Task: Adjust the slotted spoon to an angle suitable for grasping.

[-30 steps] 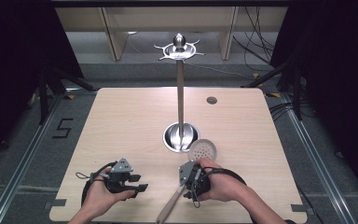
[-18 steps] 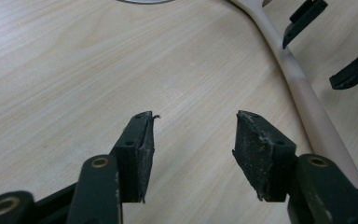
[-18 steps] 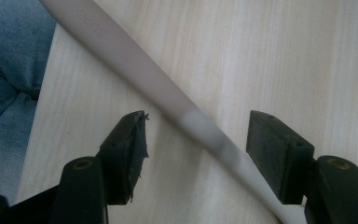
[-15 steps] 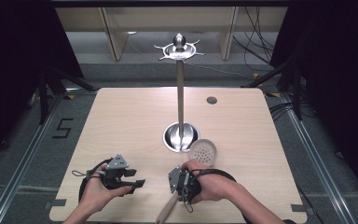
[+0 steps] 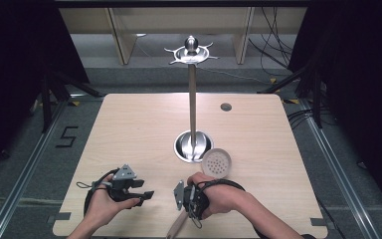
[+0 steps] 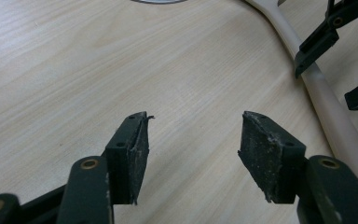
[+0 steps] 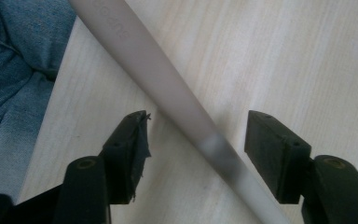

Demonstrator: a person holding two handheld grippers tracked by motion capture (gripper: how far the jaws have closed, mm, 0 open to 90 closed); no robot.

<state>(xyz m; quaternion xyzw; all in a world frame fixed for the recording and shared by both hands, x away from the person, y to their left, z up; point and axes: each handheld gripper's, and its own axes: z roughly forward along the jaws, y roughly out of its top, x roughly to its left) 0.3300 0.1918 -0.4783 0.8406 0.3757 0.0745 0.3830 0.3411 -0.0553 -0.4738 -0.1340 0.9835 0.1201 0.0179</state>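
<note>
Here the pale skimmer (image 5: 217,163), a smooth spoon with a round perforated head and a long handle, lies flat on the wooden table (image 5: 129,129), its head just at 4 o'clock of the stand's base and its handle running toward 7 o'clock to the near edge. Faint embossed lettering marks the handle in the right gripper view, too blurred to read. The right gripper (image 7: 196,135) straddles the handle, jaws apart and not touching it. The left gripper (image 6: 193,140), well apart at 9 o'clock, gapes over bare wood. The metal stand (image 5: 193,99) rises from a shiny round dish-like base. A black "5" (image 5: 65,137) marks the floor.
</note>
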